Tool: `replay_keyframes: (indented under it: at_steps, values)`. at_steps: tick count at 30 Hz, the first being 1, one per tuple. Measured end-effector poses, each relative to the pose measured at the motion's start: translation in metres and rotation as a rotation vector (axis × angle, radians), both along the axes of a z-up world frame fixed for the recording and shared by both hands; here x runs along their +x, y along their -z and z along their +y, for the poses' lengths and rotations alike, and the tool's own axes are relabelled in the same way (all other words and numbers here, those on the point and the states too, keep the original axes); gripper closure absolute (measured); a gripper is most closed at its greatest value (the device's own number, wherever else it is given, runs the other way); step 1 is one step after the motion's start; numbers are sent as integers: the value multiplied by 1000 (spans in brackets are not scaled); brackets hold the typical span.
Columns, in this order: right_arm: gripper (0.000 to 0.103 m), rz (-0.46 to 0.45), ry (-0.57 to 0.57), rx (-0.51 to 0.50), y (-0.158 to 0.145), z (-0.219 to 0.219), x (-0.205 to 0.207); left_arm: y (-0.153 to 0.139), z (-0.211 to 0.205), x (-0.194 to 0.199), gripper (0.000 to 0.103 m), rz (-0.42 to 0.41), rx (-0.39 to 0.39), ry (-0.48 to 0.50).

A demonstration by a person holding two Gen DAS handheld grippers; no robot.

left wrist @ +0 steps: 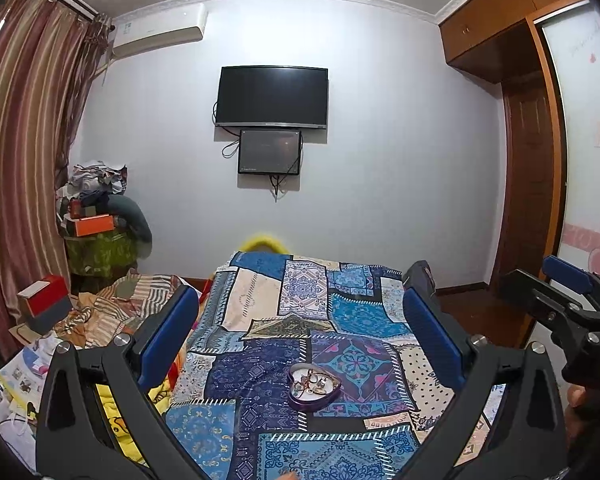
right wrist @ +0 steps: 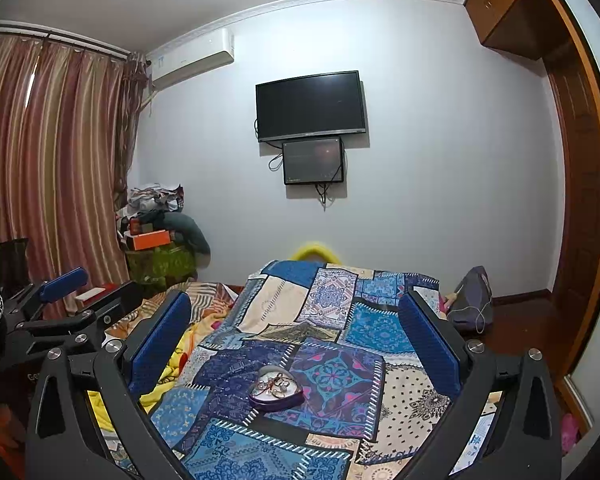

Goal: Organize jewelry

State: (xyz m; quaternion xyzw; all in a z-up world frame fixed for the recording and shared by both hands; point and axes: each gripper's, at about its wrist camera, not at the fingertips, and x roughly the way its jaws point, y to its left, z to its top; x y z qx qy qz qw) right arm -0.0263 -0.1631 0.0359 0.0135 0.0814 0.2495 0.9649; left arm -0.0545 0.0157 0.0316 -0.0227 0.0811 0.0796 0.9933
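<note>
Both grippers hover wide open and empty over the near end of the patchwork cloth (left wrist: 300, 320): the left gripper (left wrist: 300, 316), the right gripper (right wrist: 296, 320) beside it. Between their blue pads sits the heart-shaped tin (left wrist: 314, 386) holding a tangle of jewelry (left wrist: 312, 382). On the far wall hang a dark television (left wrist: 272, 96) and a smaller screen (left wrist: 270, 152); their lettering is too small to read.

- The patchwork bedspread (left wrist: 308, 320) is printed cloth, matt and slightly creased.
- On it, the heart-shaped dish (left wrist: 314, 387) has a glossy purple wall and a pale smooth inside.
- In it, the jewelry (left wrist: 312, 381) looks like shiny metal.
- The left hand-held gripper (left wrist: 300, 344) has matt black plastic arms, ribbed blue pads and bright metal screws.
</note>
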Motion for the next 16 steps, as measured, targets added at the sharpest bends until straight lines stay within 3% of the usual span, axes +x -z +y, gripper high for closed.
replay_keyframes:
  at_steps: [16]
  values:
    - [0, 9, -7, -1, 0, 2, 2, 2, -2, 1, 1, 6, 15, 13]
